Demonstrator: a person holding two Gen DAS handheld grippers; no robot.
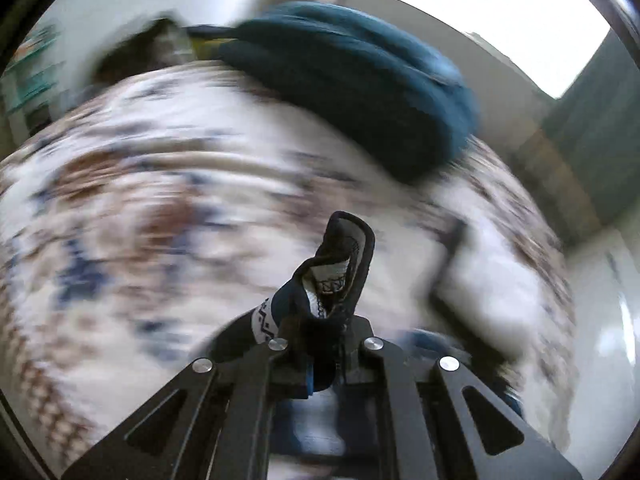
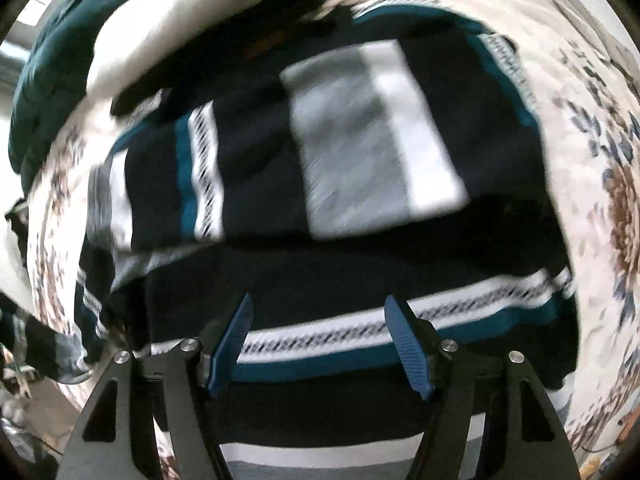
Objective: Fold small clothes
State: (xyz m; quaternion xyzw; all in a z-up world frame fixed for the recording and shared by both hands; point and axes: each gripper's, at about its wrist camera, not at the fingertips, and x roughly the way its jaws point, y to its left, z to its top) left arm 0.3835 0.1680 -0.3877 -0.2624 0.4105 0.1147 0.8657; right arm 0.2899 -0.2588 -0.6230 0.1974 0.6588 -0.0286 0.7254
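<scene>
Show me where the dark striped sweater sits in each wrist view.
Left wrist: only a pinched fold of the striped sweater shows, low centre, clamped in the left gripper.
Right wrist: it fills the middle, spread flat beyond the right gripper, whose jaws stand open.
Shared landmark: the floral bedspread.

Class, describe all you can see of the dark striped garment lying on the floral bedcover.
The striped garment looks knitted: mostly black or navy, with teal bands, white bands bearing a small dark pattern, and a grey-and-white block. It lies partly folded on the floral bedcover, one layer over another. The right tool hovers open above its patterned band, nothing between the pads. The left tool is shut on a bunched fold of matching fabric. Motion blur hides finer detail.
</scene>
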